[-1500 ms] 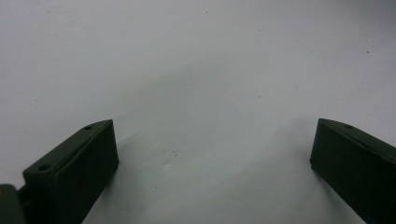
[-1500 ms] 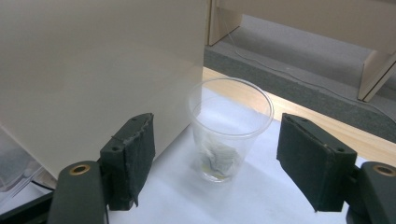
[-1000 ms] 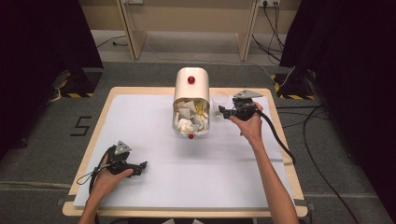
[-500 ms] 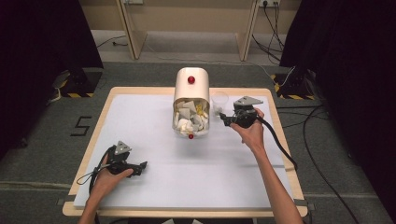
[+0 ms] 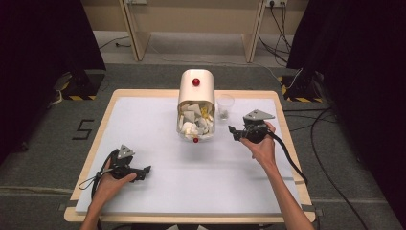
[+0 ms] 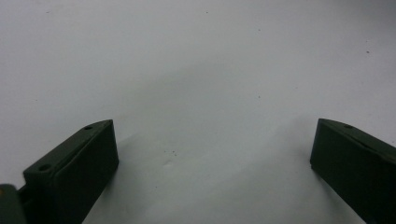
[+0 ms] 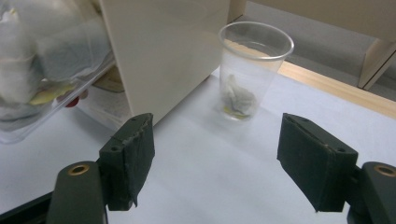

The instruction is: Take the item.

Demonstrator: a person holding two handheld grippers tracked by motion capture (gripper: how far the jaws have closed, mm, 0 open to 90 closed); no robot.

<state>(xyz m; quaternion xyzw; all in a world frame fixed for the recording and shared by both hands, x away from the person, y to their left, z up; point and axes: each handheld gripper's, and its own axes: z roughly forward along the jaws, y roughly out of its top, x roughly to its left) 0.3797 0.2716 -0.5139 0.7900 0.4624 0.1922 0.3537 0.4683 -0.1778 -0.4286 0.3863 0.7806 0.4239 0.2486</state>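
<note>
- My right gripper (image 5: 234, 131) has its jaws standing wide apart with nothing between the pads; it sits above the white table cover (image 5: 143, 124) at about 3 o'clock from the dispenser.
- In the right gripper view, the clear plastic cup (image 7: 250, 70) stands upright beyond the jaws at roughly 12 o'clock, well apart from both pads.
- A crumpled tea bag (image 7: 239, 97) lies at the bottom of that cup.
- Just beside the cup, at its 9 o'clock in the high view, stands the cream dispenser box (image 5: 196, 91) with a red knob (image 5: 195, 82) on top; whether the two touch I cannot tell.
- Its clear drawer (image 5: 195, 127) is pulled out toward me, full of white and yellow sachets.
- My left gripper (image 5: 146, 170) rests low on the cover at about 7 o'clock from the dispenser, jaws spread wide with bare cover between them.
</note>
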